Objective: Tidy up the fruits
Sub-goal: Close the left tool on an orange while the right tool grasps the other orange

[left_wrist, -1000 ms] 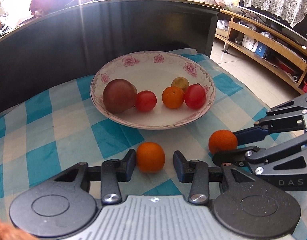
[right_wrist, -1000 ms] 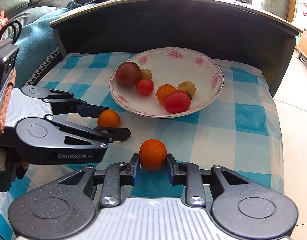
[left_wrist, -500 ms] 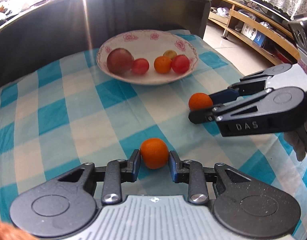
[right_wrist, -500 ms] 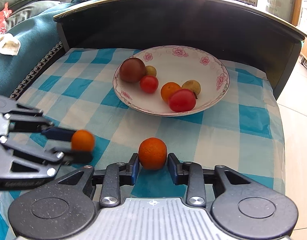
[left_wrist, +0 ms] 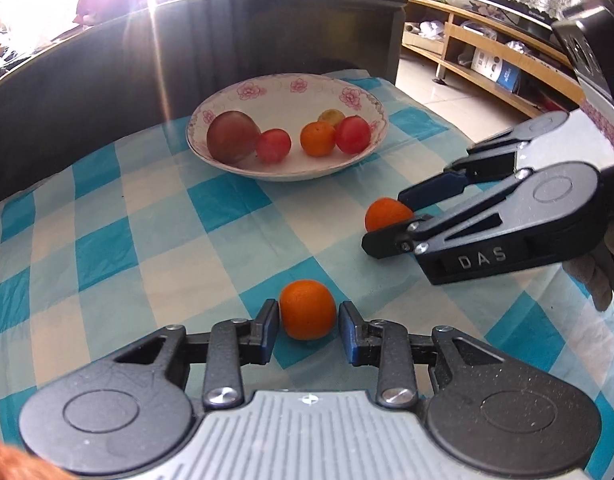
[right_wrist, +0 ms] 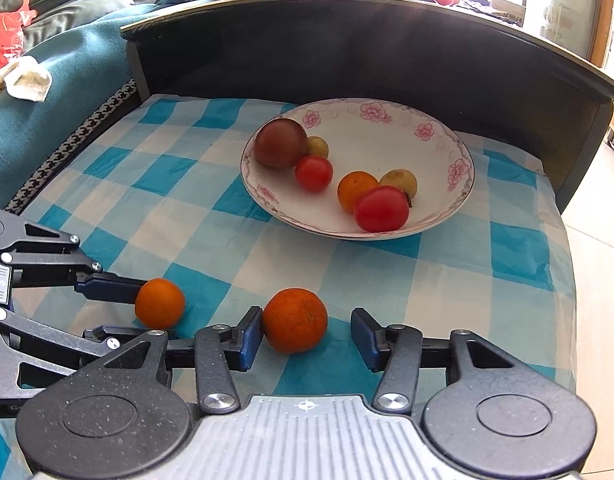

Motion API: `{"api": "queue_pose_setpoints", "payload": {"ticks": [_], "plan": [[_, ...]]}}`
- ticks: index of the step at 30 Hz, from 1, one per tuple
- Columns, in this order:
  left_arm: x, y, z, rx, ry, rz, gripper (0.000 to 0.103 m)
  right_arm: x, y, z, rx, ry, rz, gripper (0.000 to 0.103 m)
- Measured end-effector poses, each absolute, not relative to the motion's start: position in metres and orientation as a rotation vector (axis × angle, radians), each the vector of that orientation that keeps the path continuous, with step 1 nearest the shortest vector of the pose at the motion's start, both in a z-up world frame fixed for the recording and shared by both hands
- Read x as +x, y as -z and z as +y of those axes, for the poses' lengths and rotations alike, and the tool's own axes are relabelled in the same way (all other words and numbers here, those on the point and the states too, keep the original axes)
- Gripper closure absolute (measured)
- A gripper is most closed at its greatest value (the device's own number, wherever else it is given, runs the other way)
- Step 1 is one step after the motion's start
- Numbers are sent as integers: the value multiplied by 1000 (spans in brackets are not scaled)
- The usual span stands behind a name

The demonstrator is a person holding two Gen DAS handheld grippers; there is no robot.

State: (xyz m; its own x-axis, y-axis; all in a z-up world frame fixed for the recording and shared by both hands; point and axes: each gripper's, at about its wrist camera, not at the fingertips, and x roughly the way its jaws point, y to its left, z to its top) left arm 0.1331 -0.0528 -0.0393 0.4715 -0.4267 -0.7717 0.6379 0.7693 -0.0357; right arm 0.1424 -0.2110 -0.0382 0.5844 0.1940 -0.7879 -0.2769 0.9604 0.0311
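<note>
Jaws opening both sides: L gripper (left_wrist: 307, 330) & R gripper (right_wrist: 306, 335), orange between each.

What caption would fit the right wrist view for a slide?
Right gripper opening around an orange on the checked cloth; left gripper at a second orange; floral plate of fruit behind.

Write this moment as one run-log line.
left claw: opening, small round orange between | right claw: opening, larger round orange between | white floral ceramic bowl: six fruits
</note>
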Motion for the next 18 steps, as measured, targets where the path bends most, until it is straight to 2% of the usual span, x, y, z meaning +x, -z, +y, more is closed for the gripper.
{"api": "queue_pose_setpoints", "payload": {"ticks": [8,18], "plan": [[134,42,-54,279,650,861,60,142,38,-209,-110,-286,907,63],[138,42,-54,259,634,883,58,140,38,-205,-115,-293,913,63]]}}
